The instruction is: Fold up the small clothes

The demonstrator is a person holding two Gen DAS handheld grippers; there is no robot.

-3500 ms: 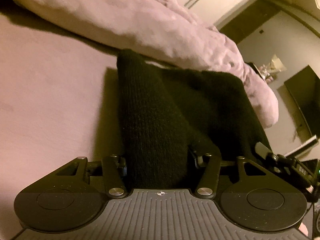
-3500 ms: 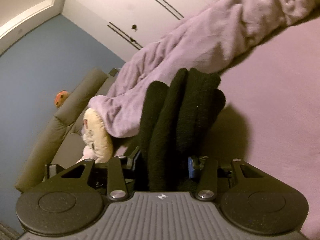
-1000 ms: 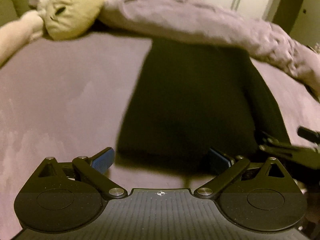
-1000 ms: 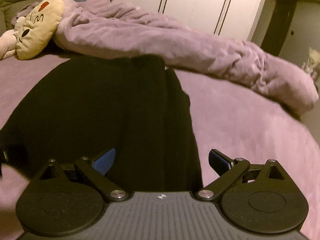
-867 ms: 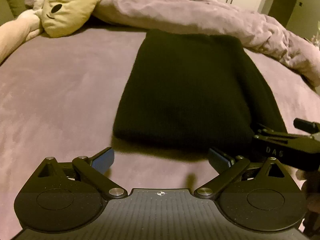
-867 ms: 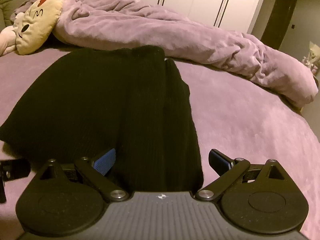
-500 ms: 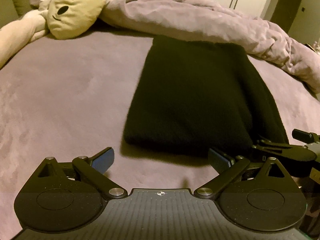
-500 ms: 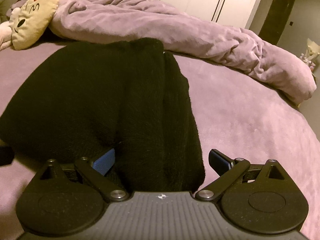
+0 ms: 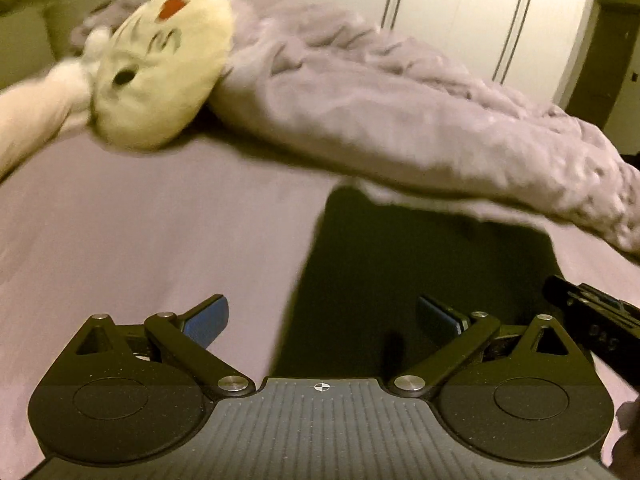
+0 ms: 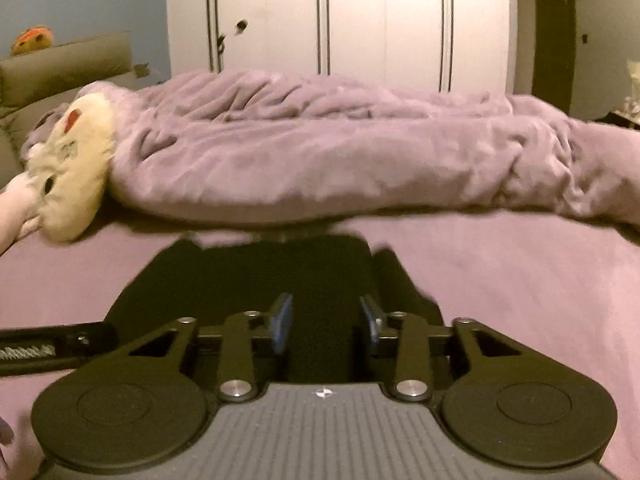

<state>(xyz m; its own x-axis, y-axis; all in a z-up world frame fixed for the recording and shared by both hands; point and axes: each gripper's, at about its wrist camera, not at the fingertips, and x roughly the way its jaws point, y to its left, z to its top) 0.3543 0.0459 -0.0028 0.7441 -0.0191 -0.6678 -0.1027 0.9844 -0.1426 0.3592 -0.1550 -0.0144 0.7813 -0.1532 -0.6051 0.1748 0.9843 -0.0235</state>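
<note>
**Both grippers over folded black knit on bed**

Right gripper (image 10: 325,322): jaws closing, blue pads partway in, with the near edge of the black knit garment (image 10: 280,276) showing between them. Whether the pads already press on the fabric cannot be told; a gap appears on each side.

Left gripper (image 9: 322,320): jaws spread wide, pads well apart, nothing pinched. Its left pad sits over bare bedsheet (image 9: 160,232); its right pad sits over the garment's near left corner.

Garment: lies flat on the purple bedsheet as a folded, roughly rectangular dark block, with a narrower folded strip along its right side in the right wrist view. Its far edge lies just at the rumpled purple duvet (image 10: 340,160), which runs across the bed behind it.

Cream plush toy (image 9: 160,64) rests at the duvet's left end, well apart from the garment. White wardrobe doors (image 10: 360,20) behind. Both views are motion-blurred.
</note>
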